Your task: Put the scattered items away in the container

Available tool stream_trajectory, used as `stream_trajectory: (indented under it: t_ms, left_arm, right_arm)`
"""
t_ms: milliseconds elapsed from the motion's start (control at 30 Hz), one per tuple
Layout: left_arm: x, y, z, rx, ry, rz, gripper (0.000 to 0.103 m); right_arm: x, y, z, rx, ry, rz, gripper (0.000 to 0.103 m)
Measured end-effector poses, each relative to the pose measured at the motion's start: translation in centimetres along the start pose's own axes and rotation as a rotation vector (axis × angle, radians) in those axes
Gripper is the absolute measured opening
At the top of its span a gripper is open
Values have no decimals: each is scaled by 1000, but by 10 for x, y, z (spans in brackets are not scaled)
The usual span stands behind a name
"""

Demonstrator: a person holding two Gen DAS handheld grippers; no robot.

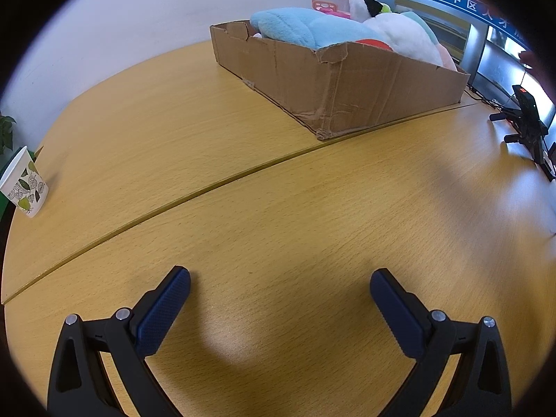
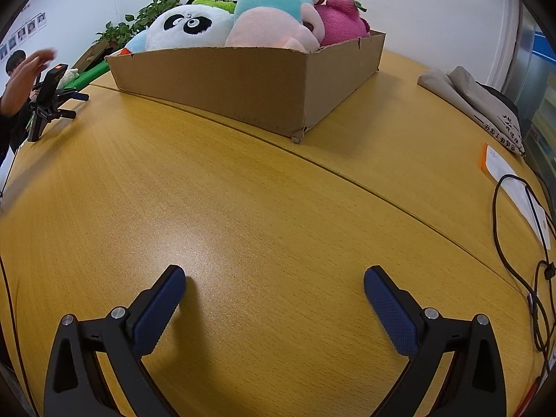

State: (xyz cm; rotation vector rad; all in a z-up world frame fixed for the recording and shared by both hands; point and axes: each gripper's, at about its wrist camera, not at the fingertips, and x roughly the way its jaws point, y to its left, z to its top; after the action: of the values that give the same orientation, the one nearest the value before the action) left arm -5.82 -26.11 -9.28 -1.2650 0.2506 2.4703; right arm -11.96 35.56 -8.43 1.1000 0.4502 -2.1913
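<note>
cardboard, shallow and torn along its rim, makes up the brown container box (image 2: 243,83) sitting toward the far edge of the yellow wood-grain table (image 2: 243,208), just beyond the seam between the two tabletop halves. it is already heaped: a white panda plush (image 2: 189,26), a teal-and-pink round plush (image 2: 274,14) and a magenta bear plush (image 2: 342,22) bulge above the walls, and from the other side a light blue plush (image 1: 305,27) and a white fluffy plush (image 1: 399,33) do too.

the left gripper (image 1: 279,290) is released, jaws spread wide over bare tabletop, holding nothing. the right gripper (image 2: 274,286) is likewise spread and empty, well apart from the box.

no loose toy shows on the table between grippers and box, so the tidying looks close to done. the risk, as i judge it, is the overfull pile: a nudge to the box or one more item pressed in could roll a top plush over the low wall. the black cable (image 2: 514,243) near the right edge could snag a gripper, and the leaf-print paper cup (image 1: 24,184) at the left edge would tip easily.
</note>
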Motion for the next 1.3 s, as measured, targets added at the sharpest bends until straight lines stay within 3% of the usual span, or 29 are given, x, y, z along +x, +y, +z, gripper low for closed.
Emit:
stream_trajectory:
  t_ms: [1300]
  left_arm:
    - [3,-4,4,-4,1,5,103]
  right_arm:
    - [0,0,0,2,-1,-1,103]
